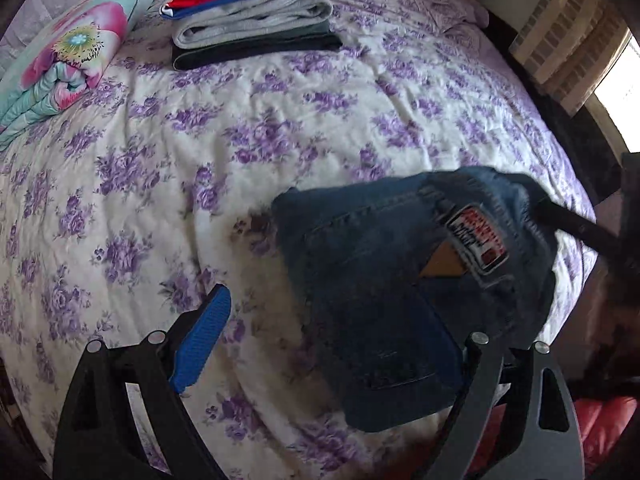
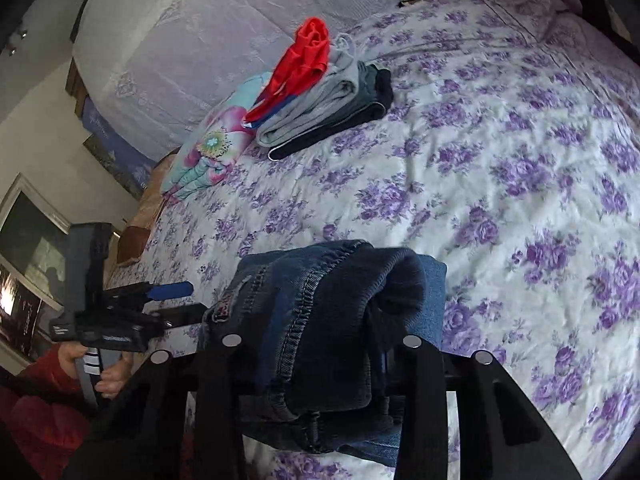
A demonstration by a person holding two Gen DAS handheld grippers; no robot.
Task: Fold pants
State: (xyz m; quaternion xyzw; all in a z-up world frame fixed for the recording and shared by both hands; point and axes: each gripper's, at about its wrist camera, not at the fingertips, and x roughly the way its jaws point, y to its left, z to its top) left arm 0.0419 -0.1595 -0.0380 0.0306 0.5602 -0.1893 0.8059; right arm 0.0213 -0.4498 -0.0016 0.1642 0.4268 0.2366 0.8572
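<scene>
My right hand-held gripper (image 2: pixel 320 360) is clamped on the folded jeans (image 2: pixel 328 320) above the bed's (image 2: pixel 520 160) near edge — left hand-held gripper (image 1: pixel 328 344) stands apart. I should lower them flat, then release.

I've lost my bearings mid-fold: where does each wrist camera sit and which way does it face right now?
Left wrist: rides the open left gripper, tilted down at the floral bedspread; its blue pad and frame show, the jeans hang at right.
Right wrist: rides the right gripper, shut on the jeans, facing across the bed toward the headboard; the left gripper and the hand holding it show at left.
Shared: jeans, bedspread, the folded clothes stack, floral quilt.
</scene>
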